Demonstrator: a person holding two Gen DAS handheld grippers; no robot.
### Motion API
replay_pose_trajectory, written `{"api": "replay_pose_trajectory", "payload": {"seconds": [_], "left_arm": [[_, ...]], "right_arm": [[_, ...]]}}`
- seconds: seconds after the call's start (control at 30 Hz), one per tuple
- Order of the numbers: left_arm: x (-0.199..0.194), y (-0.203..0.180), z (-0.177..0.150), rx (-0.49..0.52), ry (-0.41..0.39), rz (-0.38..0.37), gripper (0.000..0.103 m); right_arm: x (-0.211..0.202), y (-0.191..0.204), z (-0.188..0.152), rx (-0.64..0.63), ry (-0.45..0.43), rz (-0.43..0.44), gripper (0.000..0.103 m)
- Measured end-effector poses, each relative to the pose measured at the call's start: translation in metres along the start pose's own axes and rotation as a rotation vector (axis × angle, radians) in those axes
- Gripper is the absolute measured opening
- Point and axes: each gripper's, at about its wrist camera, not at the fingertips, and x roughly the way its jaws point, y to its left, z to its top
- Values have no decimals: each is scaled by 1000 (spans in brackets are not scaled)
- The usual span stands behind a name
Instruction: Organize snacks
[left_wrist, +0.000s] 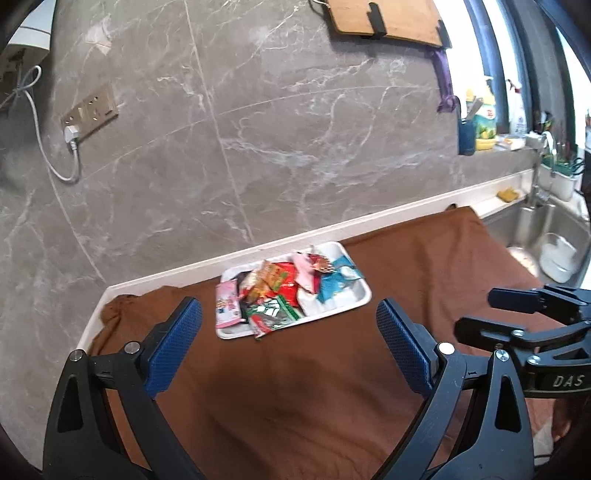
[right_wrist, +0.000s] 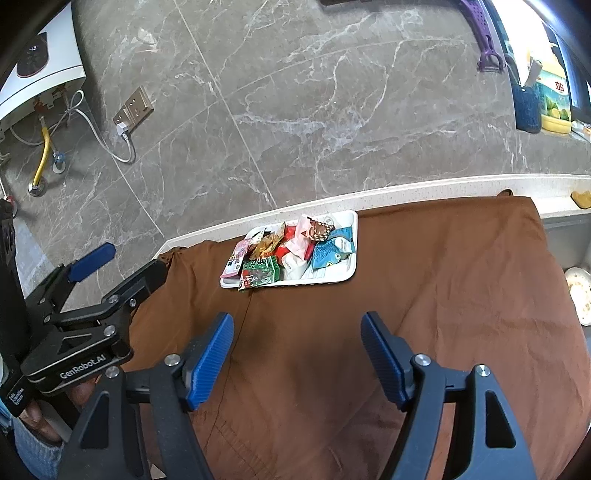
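Hovering nearest the viewer, the left two-finger gripper with blue ribbed pads (left_wrist: 289, 336) is released, its jaws spread wide over the rumpled brown cloth covering the counter (left_wrist: 424, 266). The right two-finger gripper with blue ribbed pads (right_wrist: 297, 350) is likewise released, jaws apart and holding nothing. Each tool shows in the other's view: the right one at 3 o'clock of the left wrist view, the left one at 9 o'clock of the right wrist view.

Farther on, toward 12 o'clock from both grippers, the white rectangular plastic tray (left_wrist: 360, 299) lies on the cloth near its back edge, well apart from both tools. Heaped in the tray are the snack packets: a pink packet (left_wrist: 228, 308) at the tray's 9 o'clock end, a green-and-red packet (left_wrist: 275, 314) overhanging the near rim, a red packet (left_wrist: 286, 282) in the middle, and a blue packet (left_wrist: 334, 282) toward 3 o'clock.

Beyond the tray runs the white counter ledge (left_wrist: 177, 271), then the grey marble-tiled wall (left_wrist: 280, 122). The steel sink (left_wrist: 535, 229) lies at 2 o'clock.
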Motion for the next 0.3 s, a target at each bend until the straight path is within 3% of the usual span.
{"api": "replay_pose_trajectory", "payload": {"seconds": [0.13, 0.3], "left_arm": [[-1, 1, -3, -4, 5, 31, 96], [2, 5, -7, -12, 16, 4, 96]], "right_arm": [[0, 0, -2, 4, 1, -4, 77], [1, -4, -3, 11, 7, -8, 77]]}}
